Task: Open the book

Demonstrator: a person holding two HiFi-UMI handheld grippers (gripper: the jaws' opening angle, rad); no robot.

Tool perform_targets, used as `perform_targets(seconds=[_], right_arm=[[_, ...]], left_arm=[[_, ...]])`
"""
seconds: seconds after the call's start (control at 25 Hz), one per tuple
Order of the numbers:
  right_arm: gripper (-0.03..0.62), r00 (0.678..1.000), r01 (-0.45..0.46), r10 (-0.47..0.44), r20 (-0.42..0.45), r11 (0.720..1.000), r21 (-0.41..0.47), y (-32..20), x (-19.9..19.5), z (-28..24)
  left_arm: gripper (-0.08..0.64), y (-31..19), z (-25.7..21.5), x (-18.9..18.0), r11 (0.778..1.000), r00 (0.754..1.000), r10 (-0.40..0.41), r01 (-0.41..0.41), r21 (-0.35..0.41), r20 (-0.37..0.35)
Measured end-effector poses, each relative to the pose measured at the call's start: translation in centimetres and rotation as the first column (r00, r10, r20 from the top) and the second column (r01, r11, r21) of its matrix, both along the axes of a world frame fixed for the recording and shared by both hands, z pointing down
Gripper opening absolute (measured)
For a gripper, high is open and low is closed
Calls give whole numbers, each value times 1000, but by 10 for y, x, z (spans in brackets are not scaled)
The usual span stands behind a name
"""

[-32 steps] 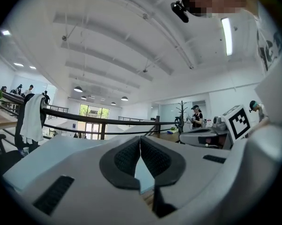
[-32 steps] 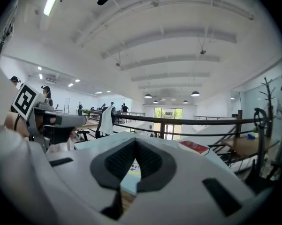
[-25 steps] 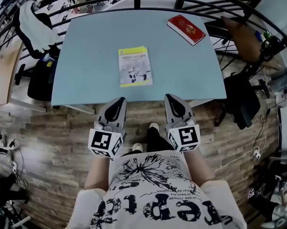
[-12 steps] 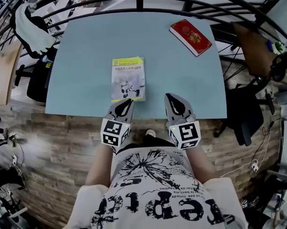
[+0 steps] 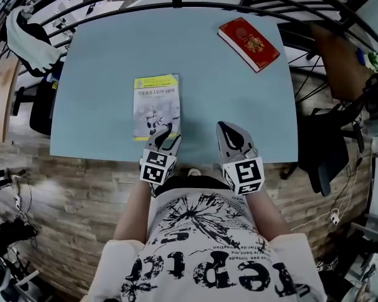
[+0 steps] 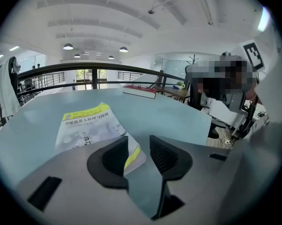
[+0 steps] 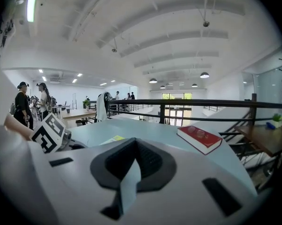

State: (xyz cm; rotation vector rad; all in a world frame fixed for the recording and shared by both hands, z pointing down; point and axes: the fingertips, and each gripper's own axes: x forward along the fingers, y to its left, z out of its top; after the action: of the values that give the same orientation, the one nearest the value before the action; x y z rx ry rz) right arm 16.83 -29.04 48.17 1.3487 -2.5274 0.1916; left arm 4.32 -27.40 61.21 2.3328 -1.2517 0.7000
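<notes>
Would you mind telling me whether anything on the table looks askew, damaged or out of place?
Nothing is damaged or spilled. The red book lies at an angle near the far right corner of the table, while the yellow booklet lies closed and flat, nearly square with the near edge.

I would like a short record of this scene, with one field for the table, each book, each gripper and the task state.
table: light blue, holds two books
yellow book: closed, flat, near the person's edge
red book: closed, flat, far right corner
left gripper: jaws opening, the yellow book's near right corner shows between them, not pressed
right gripper: jaws together, empty, tip over the table to the right of the yellow book
task state: book not yet opened
</notes>
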Motion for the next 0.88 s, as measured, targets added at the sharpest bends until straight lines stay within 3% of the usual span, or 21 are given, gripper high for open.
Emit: perform_targets(seconds=[0.28, 0.36, 0.4, 0.56, 0.88], right_arm=[[9, 1000, -17, 18, -14, 1000, 5, -11, 13, 2], [9, 1000, -27, 27, -15, 1000, 2, -13, 16, 1], [9, 999, -32, 32, -15, 999, -1, -14, 18, 1], [9, 999, -40, 40, -16, 999, -2, -16, 18, 0], [9, 998, -51, 51, -30, 999, 4, -10, 2, -7]], left_arm=[[143, -15, 36, -3, 998, 996, -30, 34, -45, 83], [67, -15, 34, -3, 998, 996, -36, 41, -53, 83], [32, -14, 33, -3, 997, 997, -37, 42, -61, 74], [20, -13, 26, 0, 996, 999, -26, 27, -84, 21], [20, -15, -4, -15, 999, 999, -22, 21, -31, -36]])
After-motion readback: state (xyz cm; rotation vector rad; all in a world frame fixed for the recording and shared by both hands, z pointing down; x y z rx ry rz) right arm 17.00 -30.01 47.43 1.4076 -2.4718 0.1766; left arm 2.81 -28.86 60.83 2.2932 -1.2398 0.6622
